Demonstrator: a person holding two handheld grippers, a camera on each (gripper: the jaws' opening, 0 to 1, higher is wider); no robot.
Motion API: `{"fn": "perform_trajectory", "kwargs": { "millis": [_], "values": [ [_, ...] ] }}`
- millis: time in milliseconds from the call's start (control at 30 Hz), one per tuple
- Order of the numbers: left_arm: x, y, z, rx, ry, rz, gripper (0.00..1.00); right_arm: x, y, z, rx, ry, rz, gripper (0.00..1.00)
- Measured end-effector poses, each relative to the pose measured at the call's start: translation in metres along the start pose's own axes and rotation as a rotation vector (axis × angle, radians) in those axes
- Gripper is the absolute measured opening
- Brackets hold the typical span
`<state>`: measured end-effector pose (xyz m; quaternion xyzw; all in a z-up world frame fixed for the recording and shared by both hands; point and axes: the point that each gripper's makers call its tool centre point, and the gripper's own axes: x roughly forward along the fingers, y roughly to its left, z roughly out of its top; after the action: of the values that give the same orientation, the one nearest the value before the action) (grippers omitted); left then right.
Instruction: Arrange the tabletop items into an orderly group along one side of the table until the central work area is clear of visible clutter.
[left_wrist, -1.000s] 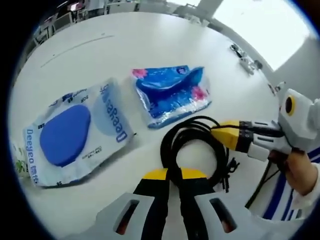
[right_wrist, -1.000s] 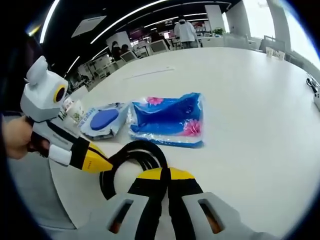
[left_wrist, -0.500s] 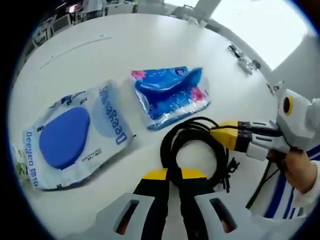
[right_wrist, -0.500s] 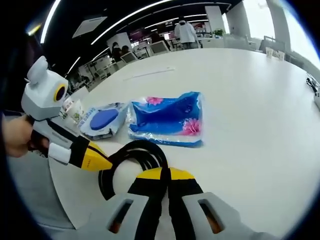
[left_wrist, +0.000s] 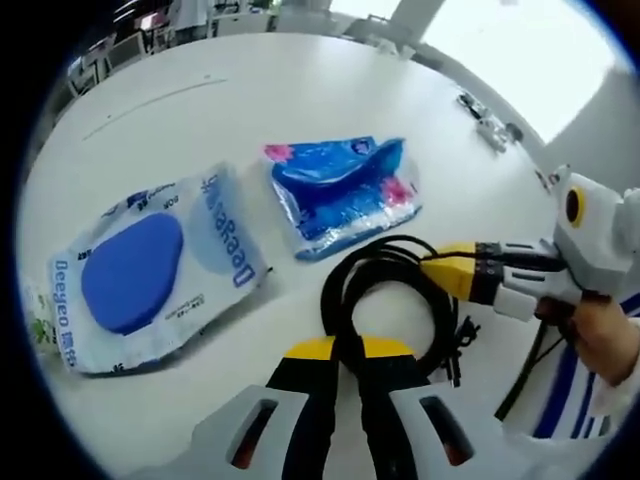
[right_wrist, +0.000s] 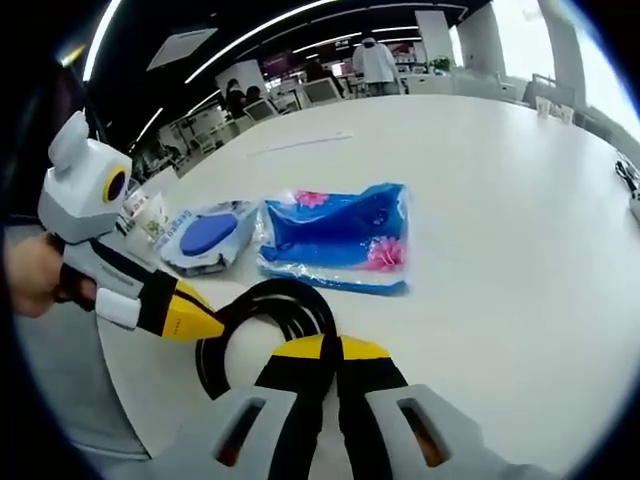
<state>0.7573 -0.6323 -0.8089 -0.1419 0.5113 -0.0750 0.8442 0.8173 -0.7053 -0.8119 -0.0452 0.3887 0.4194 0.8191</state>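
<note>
A coiled black cable lies on the white table near its front edge. My left gripper is shut on the coil's near side. My right gripper comes in from the right and is shut on the coil's far side. In the right gripper view, that gripper pinches the cable, and the left gripper holds it from the left. Behind the coil lie a blue tissue pack and a Deeyeo wipes pack, side by side.
A small green-printed packet sits left of the wipes pack. Small grey objects lie at the table's far edge. A hand holds the right gripper. Desks and a standing person are far behind.
</note>
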Motion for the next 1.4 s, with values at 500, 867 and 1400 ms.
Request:
{"fn": "perform_trajectory", "kwargs": {
  "millis": [500, 867, 1400],
  "values": [
    [-0.018, -0.004, 0.015, 0.024, -0.151, 0.063, 0.55, -0.013, 0.006, 0.013, -0.105, -0.026, -0.017, 0.45],
    [-0.042, 0.013, 0.016, 0.053, -0.193, 0.099, 0.6, -0.025, 0.017, 0.023, -0.12, -0.048, -0.017, 0.5],
    [-0.077, 0.014, 0.022, 0.096, -0.253, 0.078, 0.74, -0.045, 0.034, 0.028, -0.1, -0.067, 0.008, 0.64]
  ]
}}
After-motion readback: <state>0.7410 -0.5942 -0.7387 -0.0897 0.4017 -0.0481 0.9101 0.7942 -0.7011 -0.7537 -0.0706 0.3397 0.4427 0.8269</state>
